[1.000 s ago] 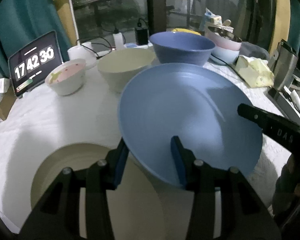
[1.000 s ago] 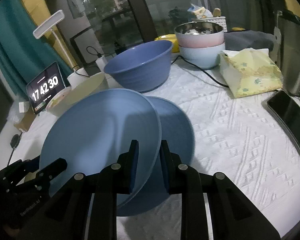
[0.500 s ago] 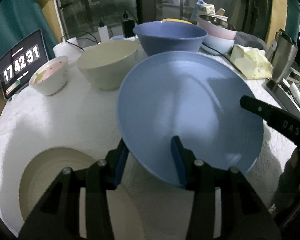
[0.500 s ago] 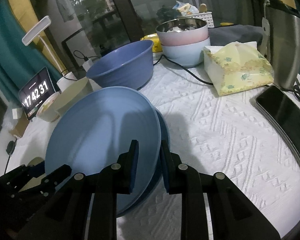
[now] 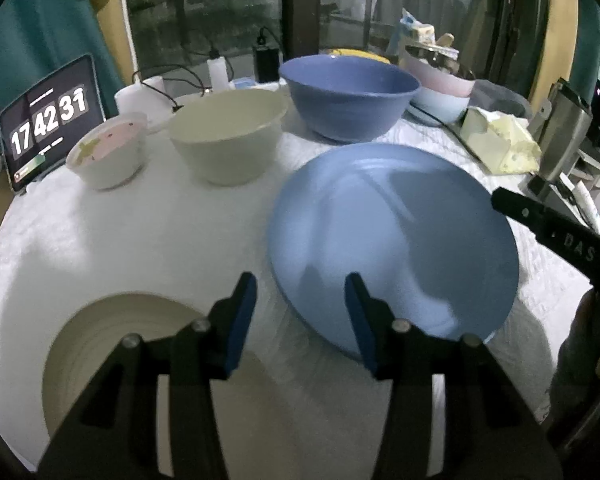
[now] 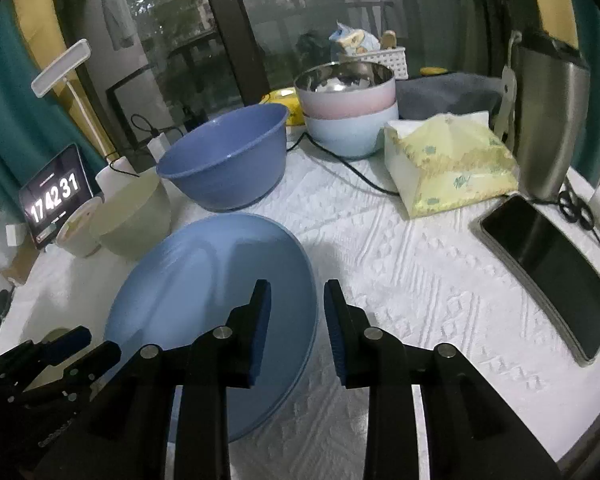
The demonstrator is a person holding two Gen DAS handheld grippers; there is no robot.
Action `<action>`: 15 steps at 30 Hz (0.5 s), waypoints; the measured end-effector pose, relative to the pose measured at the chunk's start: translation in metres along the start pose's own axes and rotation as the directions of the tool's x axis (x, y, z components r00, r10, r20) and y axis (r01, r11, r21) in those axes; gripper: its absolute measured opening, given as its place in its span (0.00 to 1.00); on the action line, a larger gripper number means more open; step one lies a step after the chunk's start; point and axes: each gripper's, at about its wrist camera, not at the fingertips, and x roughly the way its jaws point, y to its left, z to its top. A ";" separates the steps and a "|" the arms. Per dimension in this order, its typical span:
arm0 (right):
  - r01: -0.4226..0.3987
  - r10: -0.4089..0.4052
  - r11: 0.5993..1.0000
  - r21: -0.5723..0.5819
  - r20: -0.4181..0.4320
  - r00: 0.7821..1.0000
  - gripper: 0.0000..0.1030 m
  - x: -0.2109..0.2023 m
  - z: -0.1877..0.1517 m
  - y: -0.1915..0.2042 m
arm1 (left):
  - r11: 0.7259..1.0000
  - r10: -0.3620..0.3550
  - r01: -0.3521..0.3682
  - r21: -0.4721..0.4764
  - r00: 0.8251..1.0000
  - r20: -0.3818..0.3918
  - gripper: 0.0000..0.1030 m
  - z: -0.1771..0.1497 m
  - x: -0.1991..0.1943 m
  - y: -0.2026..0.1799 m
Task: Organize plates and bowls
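Note:
A light blue plate (image 5: pixel 392 240) lies stacked on another blue plate on the white tablecloth; it also shows in the right wrist view (image 6: pixel 216 300). My left gripper (image 5: pixel 300 312) is open at the plate's near left edge, holding nothing. My right gripper (image 6: pixel 294 320) is open over the plate's right rim, holding nothing. A beige plate (image 5: pixel 112 344) lies at the near left. A cream bowl (image 5: pixel 226 140), a dark blue bowl (image 5: pixel 348 96) and a small pink-lined bowl (image 5: pixel 108 152) stand behind.
Stacked pink and pale blue bowls (image 6: pixel 348 108) stand at the back, with a cable beside them. A yellow tissue pack (image 6: pixel 448 160), a steel jug (image 6: pixel 548 120) and a phone (image 6: pixel 548 276) are at the right. A clock tablet (image 5: pixel 48 120) stands far left.
Both grippers have opened and let go of the blue plate. It now rests flat on the lower blue plate. The left gripper has drawn back to the left.

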 end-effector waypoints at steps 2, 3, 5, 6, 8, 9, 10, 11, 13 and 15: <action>0.009 -0.009 1.000 -0.007 0.007 1.000 0.29 -0.003 0.001 0.003 | 1.000 -0.001 0.001 -0.008 1.000 0.007 0.46 -0.001 -0.004 0.004; 0.011 -0.011 1.000 -0.009 0.009 1.000 0.29 -0.003 0.001 0.004 | 1.000 -0.001 0.001 -0.011 1.000 0.012 0.46 -0.002 -0.006 0.006; 0.013 -0.013 1.000 -0.011 0.014 1.000 0.29 -0.006 0.001 0.007 | 1.000 0.001 -0.001 -0.017 1.000 0.021 0.46 -0.004 -0.011 0.011; 0.014 -0.014 1.000 -0.014 0.016 1.000 0.29 -0.008 0.000 0.010 | 1.000 0.001 -0.001 -0.020 1.000 0.025 0.47 -0.005 -0.013 0.013; 0.014 -0.014 1.000 -0.021 0.018 1.000 0.29 -0.010 0.000 0.015 | 1.000 0.003 -0.002 -0.030 0.999 0.033 0.47 -0.006 -0.017 0.018; 0.013 -0.013 1.000 -0.026 0.019 1.000 0.29 -0.011 0.000 0.019 | 0.999 0.003 -0.002 -0.034 0.999 0.036 0.47 -0.007 -0.018 0.020; 0.012 -0.011 0.999 -0.033 0.020 1.000 0.29 -0.012 0.000 0.023 | 0.999 0.004 -0.002 -0.039 0.999 0.040 0.47 -0.008 -0.020 0.023; 0.010 -0.009 0.999 -0.038 0.021 1.000 0.29 -0.013 -0.001 0.026 | 0.999 0.004 -0.002 -0.044 0.999 0.045 0.47 -0.008 -0.022 0.026; 0.005 -0.003 0.999 -0.052 0.021 1.000 0.29 -0.015 -0.002 0.034 | 0.999 0.003 0.000 -0.053 0.999 0.053 0.47 -0.010 -0.026 0.031; -0.001 0.002 0.998 -0.063 0.021 1.000 0.29 -0.016 -0.003 0.040 | 0.998 0.006 -0.002 -0.063 0.998 0.062 0.47 -0.011 -0.030 0.037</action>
